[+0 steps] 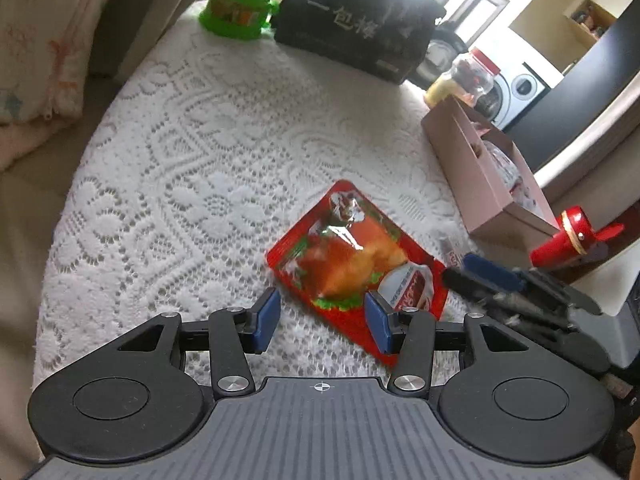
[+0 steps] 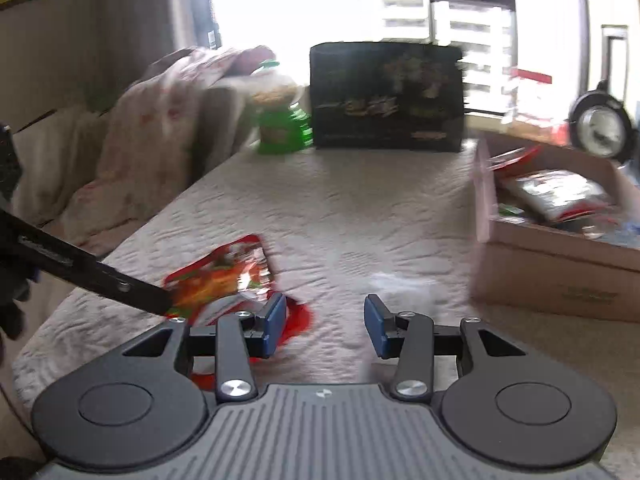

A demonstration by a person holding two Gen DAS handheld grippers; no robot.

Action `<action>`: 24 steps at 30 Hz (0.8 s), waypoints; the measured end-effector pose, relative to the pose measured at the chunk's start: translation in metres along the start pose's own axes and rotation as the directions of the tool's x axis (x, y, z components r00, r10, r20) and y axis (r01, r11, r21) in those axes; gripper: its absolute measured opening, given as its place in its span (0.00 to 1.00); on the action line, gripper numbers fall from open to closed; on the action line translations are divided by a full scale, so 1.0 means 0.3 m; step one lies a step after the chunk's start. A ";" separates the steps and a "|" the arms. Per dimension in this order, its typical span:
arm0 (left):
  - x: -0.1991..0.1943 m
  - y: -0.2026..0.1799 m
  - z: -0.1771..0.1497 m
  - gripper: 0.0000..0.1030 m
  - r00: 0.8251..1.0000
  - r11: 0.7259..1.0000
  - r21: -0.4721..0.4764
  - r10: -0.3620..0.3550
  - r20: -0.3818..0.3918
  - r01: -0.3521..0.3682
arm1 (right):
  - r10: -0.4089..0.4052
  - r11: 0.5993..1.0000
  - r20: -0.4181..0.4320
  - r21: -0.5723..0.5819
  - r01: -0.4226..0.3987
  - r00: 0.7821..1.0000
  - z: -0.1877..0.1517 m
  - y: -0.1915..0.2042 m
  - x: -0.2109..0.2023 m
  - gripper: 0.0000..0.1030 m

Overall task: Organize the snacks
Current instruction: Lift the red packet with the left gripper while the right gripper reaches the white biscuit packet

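Red snack packet (image 1: pixel 352 260) lies flat on the lace cloth (image 1: pixel 180 184) beside the box (image 1: pixel 488 196), both grippers, left (image 1: pixel 322 316) and right (image 2: pixel 325 324), hovering open-jawed and empty, seemingly ready to lift it in.

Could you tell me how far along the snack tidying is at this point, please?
Partly done: the cardboard box at the table's right edge already holds several packets. In hand, strictly nothing: both the left gripper and the right gripper are open and empty, on either side of the red snack pouch, which lies flat on the lace tablecloth. Left: boxing that pouch. The green jar and black bag stand behind.
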State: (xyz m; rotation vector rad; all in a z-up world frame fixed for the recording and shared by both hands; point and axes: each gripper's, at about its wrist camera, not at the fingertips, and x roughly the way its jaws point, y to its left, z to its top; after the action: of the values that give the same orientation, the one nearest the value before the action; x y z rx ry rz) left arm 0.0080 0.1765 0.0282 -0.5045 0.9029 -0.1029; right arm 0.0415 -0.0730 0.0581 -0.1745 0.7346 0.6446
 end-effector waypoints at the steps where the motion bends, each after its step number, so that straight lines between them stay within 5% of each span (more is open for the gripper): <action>1: 0.002 -0.004 0.000 0.51 1.000 1.000 -0.004 -0.005 0.000 0.005 | -0.013 1.000 -0.019 0.007 0.013 1.000 -0.004 0.003 0.019 0.41; 15: 0.148 -0.115 0.071 0.52 0.986 0.986 0.013 -0.169 -0.012 0.169 | -0.005 0.997 0.017 0.072 0.004 1.000 -0.041 -0.035 0.024 0.40; 20: 0.175 -0.163 0.080 0.51 0.986 0.984 0.075 -0.164 -0.013 0.164 | -0.015 0.994 0.020 0.106 0.013 1.000 -0.049 -0.053 0.018 0.40; 24: 0.210 -0.168 0.081 0.36 0.986 0.982 0.092 -0.163 -0.027 0.165 | 0.012 0.989 0.032 0.144 -0.016 0.999 -0.065 -0.081 0.010 0.40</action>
State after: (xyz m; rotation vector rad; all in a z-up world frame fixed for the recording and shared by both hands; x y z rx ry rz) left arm 0.0722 0.1229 0.0182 -0.4905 0.8707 -0.2995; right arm 0.0467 -0.0980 0.0401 -0.0268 0.7503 0.6037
